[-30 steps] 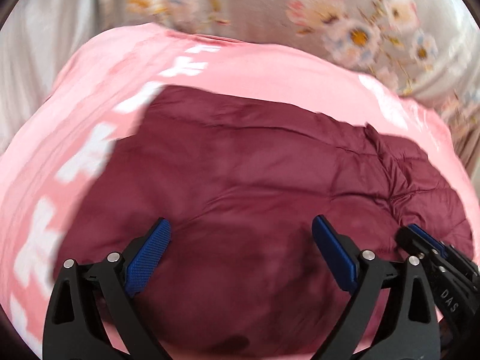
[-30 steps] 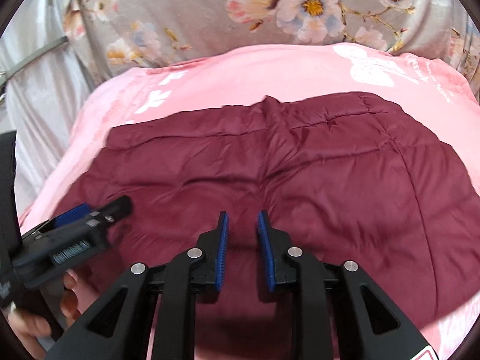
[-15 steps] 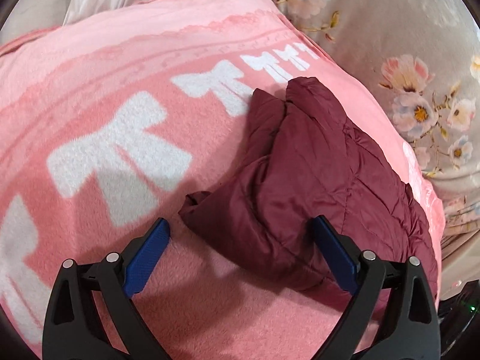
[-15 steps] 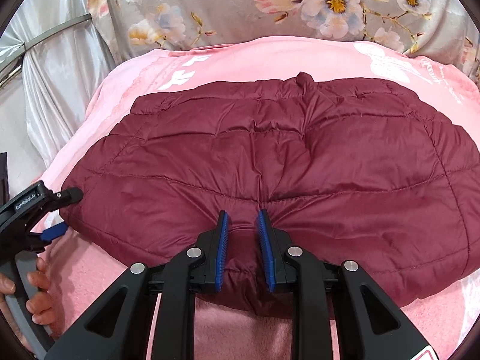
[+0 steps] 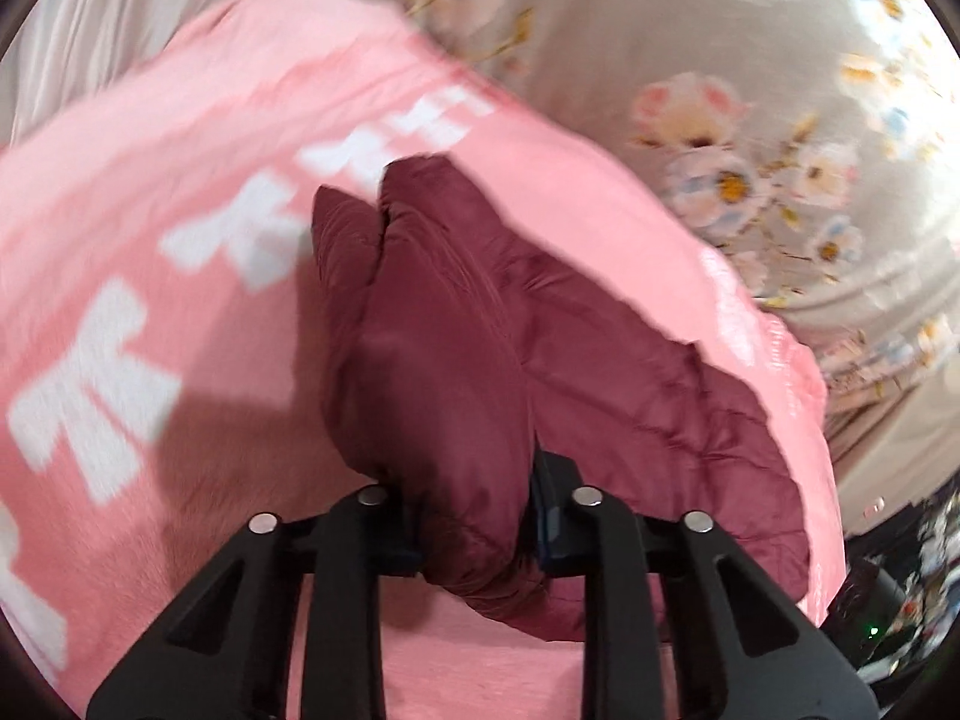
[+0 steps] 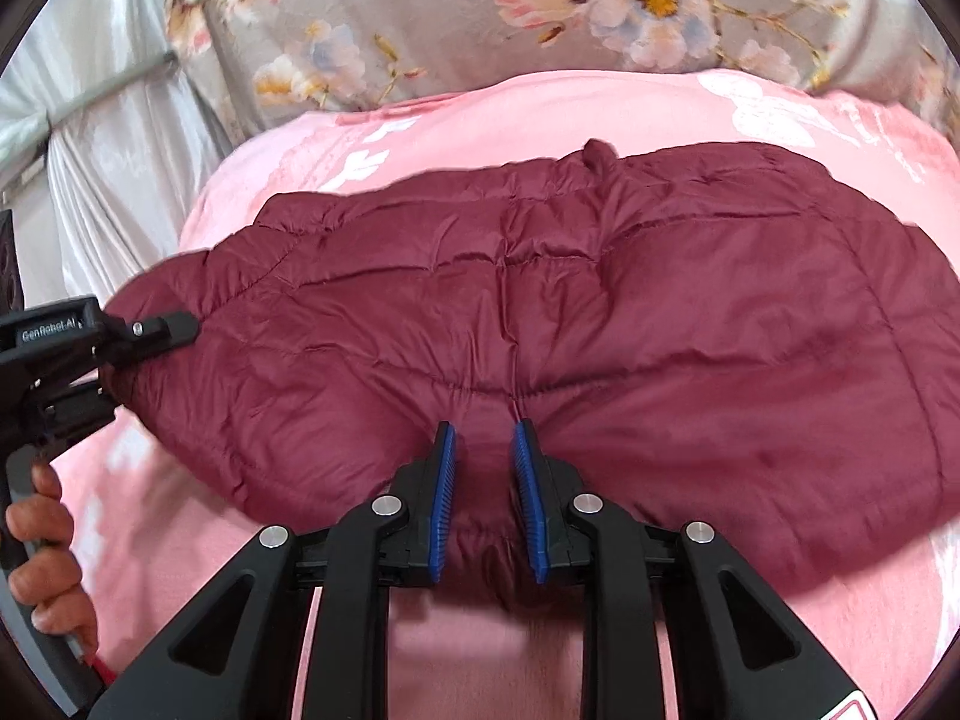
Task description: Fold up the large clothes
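Observation:
A dark red quilted jacket (image 6: 600,324) lies spread on a pink blanket (image 6: 540,114) with white bows. My right gripper (image 6: 483,468) is shut on the jacket's near edge at its middle. My left gripper (image 5: 474,516) is shut on the jacket's (image 5: 456,360) left end, and the puffy fabric bulges between its jaws. The left gripper also shows in the right wrist view (image 6: 150,330), clamped on the jacket's left tip, with the person's hand below it.
Grey floral fabric (image 6: 630,0) covers the back behind the blanket. Silvery cloth and a metal bar (image 6: 102,90) stand at the far left. Dark clutter (image 5: 900,588) lies off the blanket's right edge in the left wrist view.
My left gripper has closed on the jacket's left end, where it was open around it before. My right gripper keeps its hold on the near edge.

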The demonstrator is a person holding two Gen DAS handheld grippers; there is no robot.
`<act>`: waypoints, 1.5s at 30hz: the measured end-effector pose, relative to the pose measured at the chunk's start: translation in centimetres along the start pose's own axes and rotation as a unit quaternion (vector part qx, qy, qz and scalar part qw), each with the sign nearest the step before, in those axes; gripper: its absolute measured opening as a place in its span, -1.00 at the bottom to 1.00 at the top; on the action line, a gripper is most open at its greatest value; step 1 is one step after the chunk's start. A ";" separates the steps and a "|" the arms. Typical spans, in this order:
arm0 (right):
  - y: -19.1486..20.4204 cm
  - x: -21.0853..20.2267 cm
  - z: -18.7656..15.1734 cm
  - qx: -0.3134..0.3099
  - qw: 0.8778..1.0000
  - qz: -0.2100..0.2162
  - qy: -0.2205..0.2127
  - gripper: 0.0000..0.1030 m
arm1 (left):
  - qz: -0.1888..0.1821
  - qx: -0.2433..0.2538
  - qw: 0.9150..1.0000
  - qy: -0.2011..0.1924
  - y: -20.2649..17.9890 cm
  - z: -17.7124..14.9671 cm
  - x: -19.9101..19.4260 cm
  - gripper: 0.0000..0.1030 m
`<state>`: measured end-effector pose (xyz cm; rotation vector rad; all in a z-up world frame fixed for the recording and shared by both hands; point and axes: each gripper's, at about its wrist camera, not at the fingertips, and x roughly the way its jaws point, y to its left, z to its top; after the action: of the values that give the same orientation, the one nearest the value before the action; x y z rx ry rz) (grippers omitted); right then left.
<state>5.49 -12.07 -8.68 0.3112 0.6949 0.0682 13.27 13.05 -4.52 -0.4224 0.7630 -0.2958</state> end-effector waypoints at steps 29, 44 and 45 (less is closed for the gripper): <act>-14.5 -11.3 -4.7 0.124 0.990 -0.055 -0.033 -0.94 | -0.126 0.287 0.948 0.049 -28.8 -9.2 2.9 -0.67; -19.0 -13.3 -6.2 0.165 0.982 -0.077 -0.052 -0.88 | -0.097 0.313 0.938 0.110 -31.2 -14.5 8.2 -0.17; -19.2 -13.8 -6.0 0.165 0.981 -0.080 -0.058 -0.87 | -0.116 0.299 0.940 0.115 -31.0 -13.9 7.4 0.11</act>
<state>-9.72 -31.02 -10.35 0.5711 0.6116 -0.2184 5.12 -20.77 -3.41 0.1050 0.8074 -0.7835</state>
